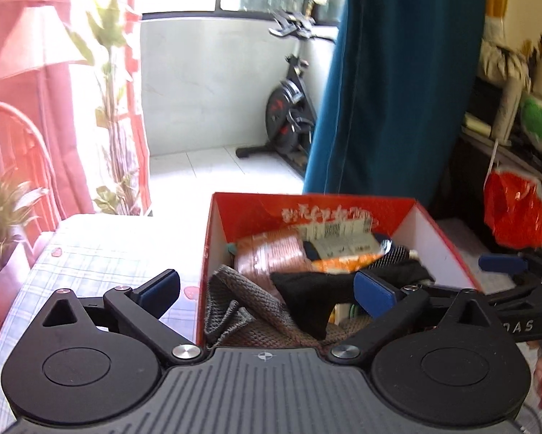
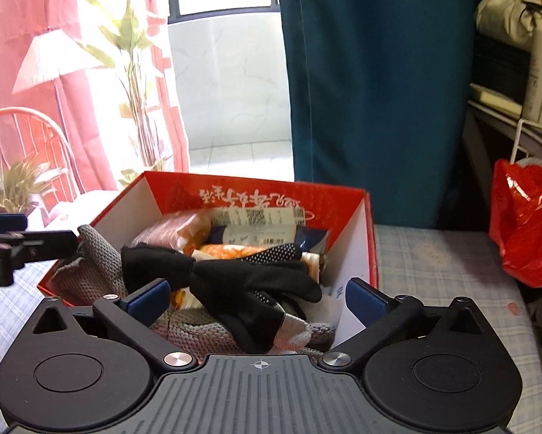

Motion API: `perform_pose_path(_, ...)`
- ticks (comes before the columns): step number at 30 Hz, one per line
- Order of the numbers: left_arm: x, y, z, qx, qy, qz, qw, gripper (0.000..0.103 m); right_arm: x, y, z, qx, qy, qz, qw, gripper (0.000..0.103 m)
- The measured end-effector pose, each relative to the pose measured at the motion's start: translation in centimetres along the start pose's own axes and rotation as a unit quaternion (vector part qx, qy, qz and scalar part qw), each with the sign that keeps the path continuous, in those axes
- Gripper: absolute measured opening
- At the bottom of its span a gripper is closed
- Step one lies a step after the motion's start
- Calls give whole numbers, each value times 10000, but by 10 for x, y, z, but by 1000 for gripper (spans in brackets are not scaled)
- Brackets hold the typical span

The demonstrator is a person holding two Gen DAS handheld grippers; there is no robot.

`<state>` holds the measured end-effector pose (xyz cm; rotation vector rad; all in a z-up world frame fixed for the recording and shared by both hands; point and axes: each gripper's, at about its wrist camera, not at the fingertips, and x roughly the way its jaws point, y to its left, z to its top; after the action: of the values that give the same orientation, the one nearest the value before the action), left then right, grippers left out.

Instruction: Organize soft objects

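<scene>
Showing release step | left gripper (image 1: 267, 285) spread, nothing pinched | grey knit cloth (image 2: 90, 271) and black glove (image 2: 242, 282) are laid inside red box (image 2: 370, 238) | right gripper (image 2: 258, 298) spread, empty | next, judged: another soft item is sought; clear tablecloth (image 2: 433, 260) lies right of box rim.

One red box (image 2: 370, 238) on the checked tablecloth (image 2: 433, 253); inside, one black glove (image 2: 249, 282), one grey knitted cloth (image 2: 90, 271), several packets, number unclear. One red plastic bag (image 2: 527, 224) at right, one lamp (image 2: 50, 61) far left, one teal curtain (image 2: 372, 90), one exercise bike (image 1: 289, 108)
</scene>
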<state>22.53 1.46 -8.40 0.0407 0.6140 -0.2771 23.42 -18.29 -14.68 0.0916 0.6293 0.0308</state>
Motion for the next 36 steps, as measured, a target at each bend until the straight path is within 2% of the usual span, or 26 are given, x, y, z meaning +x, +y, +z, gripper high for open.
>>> perform_pose_path(7, -34, -2, 8, 16, -396, 318, 9987, 103, -34, 12, 12, -116, -248, 103, 9996, 103)
perform_pose_path(10, -45, -2, 15, -138, -345, 537, 9979, 103, -56, 16, 18, -139, -440, 132, 9988, 103)
perform_pose_path(14, -69, -1, 21, -247, -494, 415, 9976, 103, -84, 19, 23, -136, -678, -6, 9976, 103)
perform_pose_path(19, -104, -10, 23, -90, -870, 671, 9939, 103, -121, 22, 30, -161, -953, -22, 9953, 103)
perform_pose_path(22, -124, -15, 25, 34, -954, 741, 9927, 103, -143, 26, 32, -208, -1073, -9, 9940, 103)
perform_pose_path(26, -145, -25, 23, 329, -1118, 866, 9894, 103, -173, 30, 28, -237, -1249, -41, 9919, 103)
perform_pose_path(33, -176, -37, 8, 312, -1376, 1243, 9822, 103, -213, 26, 10, -202, -1549, -109, 9877, 103)
perform_pose_path(36, -180, -40, 5, 311, -1389, 1152, 9831, 103, -219, 23, 4, -106, -1575, -96, 9874, 103)
